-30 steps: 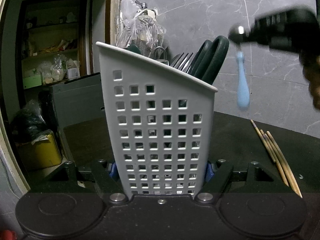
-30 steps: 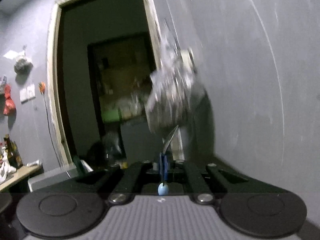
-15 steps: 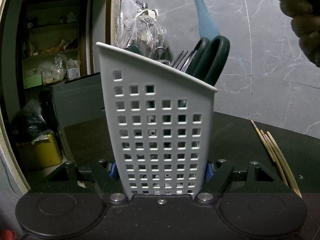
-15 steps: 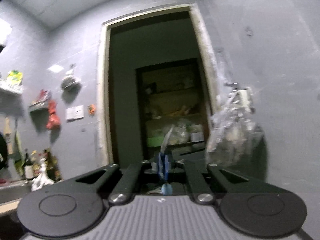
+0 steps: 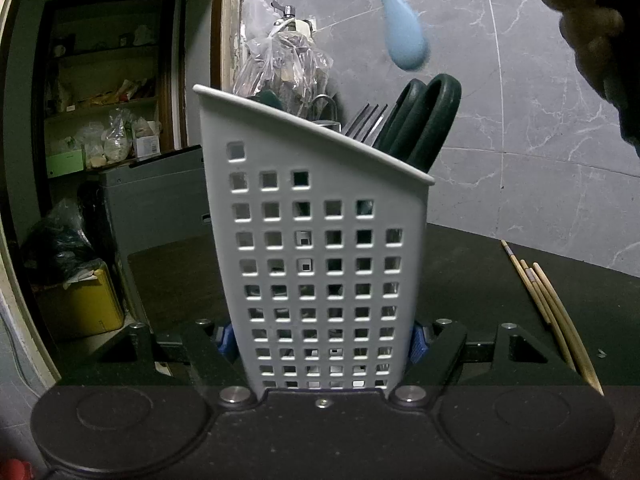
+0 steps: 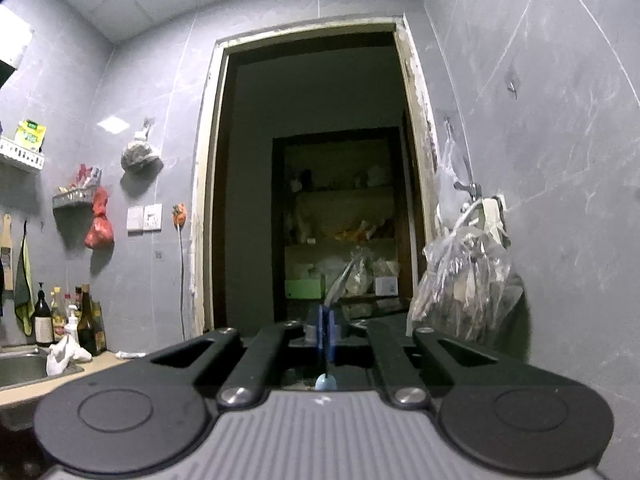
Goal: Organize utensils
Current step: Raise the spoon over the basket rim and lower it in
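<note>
My left gripper (image 5: pixel 320 340) is shut on the base of a white perforated utensil caddy (image 5: pixel 320 248), which stands upright on the dark table (image 5: pixel 480 280). Dark green scissor handles (image 5: pixel 420 124) and fork tines (image 5: pixel 366 120) stick out of its top. A utensil's light blue handle (image 5: pixel 402 40) hangs tilted in the air above the scissors, clear of the rim. My right gripper (image 6: pixel 325 332) is shut on this utensil (image 6: pixel 326 380); its metal end (image 6: pixel 340 284) points up past the pads. A hand (image 5: pixel 580 20) shows at the top right of the left wrist view.
Several wooden chopsticks (image 5: pixel 548 308) lie on the table to the right of the caddy. A plastic bag (image 5: pixel 280 60) hangs on the tiled wall behind it. A doorway (image 6: pixel 312 180) opens onto shelves. Far left are a sink (image 6: pixel 20 368) and bottles (image 6: pixel 86 320).
The blue-handled utensil rose from beside the caddy's right side to above the scissors, its handle now tilted. The right wrist view swung up and left to face the doorway. The caddy stayed put.
</note>
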A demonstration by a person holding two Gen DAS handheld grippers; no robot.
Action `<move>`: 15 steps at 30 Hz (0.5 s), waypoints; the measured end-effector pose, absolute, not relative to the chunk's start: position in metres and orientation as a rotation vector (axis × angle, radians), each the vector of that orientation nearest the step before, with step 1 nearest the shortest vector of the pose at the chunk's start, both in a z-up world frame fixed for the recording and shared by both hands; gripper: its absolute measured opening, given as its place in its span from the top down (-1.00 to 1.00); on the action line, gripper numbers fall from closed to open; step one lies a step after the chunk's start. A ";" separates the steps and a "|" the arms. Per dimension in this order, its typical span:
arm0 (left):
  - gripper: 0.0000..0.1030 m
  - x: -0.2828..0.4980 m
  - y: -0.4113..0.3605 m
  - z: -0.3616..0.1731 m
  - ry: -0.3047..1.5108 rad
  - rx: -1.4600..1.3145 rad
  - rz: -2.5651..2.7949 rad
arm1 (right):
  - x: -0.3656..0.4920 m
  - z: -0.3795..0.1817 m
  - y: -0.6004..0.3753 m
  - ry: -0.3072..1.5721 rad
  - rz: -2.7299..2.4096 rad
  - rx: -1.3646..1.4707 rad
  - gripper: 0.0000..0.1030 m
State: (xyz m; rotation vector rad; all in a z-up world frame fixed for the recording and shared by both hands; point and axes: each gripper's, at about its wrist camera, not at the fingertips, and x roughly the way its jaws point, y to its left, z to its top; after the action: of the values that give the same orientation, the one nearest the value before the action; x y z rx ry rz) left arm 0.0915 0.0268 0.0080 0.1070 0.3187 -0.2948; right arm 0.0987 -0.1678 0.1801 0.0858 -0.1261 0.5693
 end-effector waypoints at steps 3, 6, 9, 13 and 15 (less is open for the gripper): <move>-0.48 0.091 0.027 0.008 0.319 0.107 -0.295 | 0.097 0.183 -0.163 -0.141 0.595 0.088 0.92; -0.48 0.091 0.027 0.008 0.319 0.107 -0.295 | 0.099 0.183 -0.156 -0.135 0.634 0.098 0.92; -0.48 0.091 0.027 0.008 0.318 0.107 -0.295 | 0.102 0.179 -0.150 -0.114 0.681 0.111 0.92; -0.48 0.091 0.027 0.008 0.319 0.107 -0.295 | 0.105 0.168 -0.140 -0.083 0.733 0.100 0.92; -0.48 0.091 0.027 0.008 0.318 0.106 -0.295 | 0.107 0.162 -0.138 -0.065 0.750 0.105 0.92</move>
State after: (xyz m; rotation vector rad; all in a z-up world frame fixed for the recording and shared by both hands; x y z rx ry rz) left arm 0.0914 0.0269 0.0079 0.1064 0.3185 -0.2950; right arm 0.1066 -0.1379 0.1624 0.1048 -0.0653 0.7500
